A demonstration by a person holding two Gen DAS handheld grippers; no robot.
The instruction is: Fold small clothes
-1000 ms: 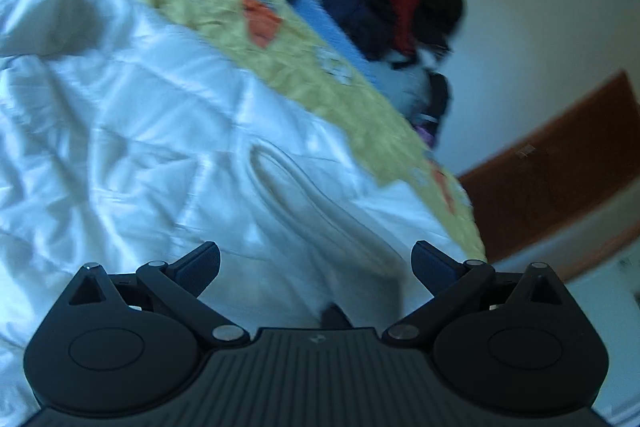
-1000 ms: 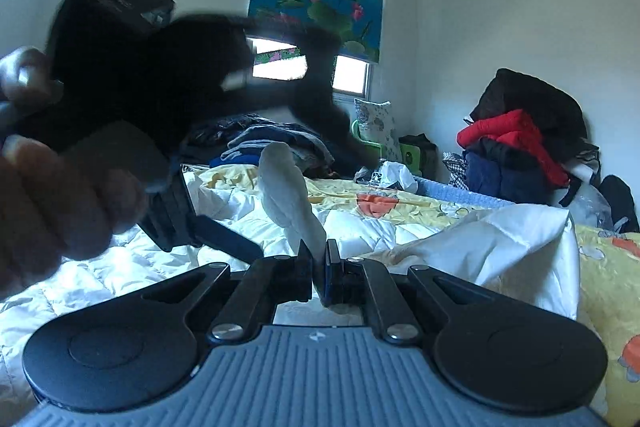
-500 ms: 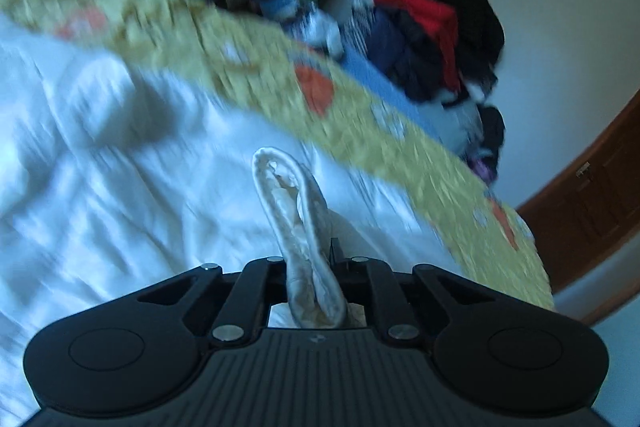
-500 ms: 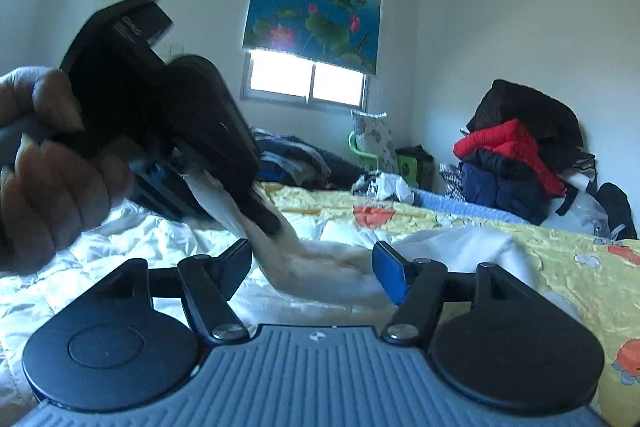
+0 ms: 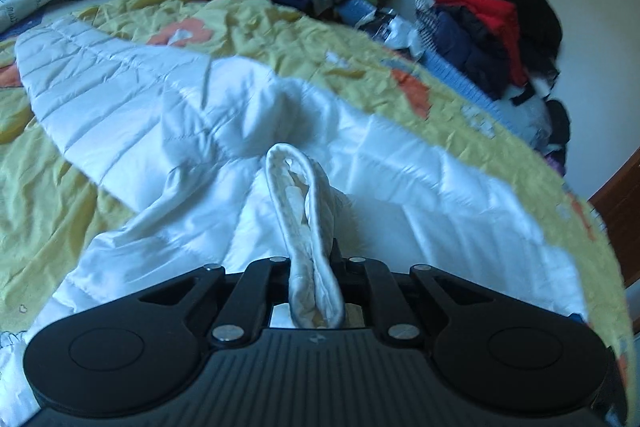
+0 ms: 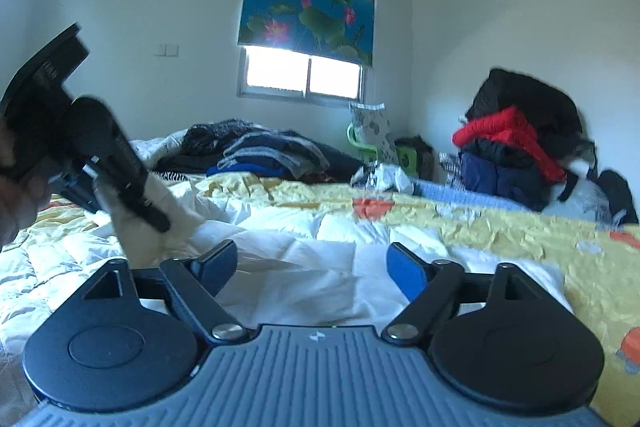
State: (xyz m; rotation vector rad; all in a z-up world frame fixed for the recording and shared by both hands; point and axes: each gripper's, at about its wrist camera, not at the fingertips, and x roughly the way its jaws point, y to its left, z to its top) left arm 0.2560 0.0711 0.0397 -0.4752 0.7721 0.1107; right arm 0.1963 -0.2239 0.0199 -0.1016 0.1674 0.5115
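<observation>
Left wrist: left tool pinching white garment; right wrist: right tool agape

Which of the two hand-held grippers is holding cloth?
The left hand-held gripper, shut on the white garment; the right hand-held gripper is open and empty.

small white garment bunched, looped, lifted above bed.
</observation>
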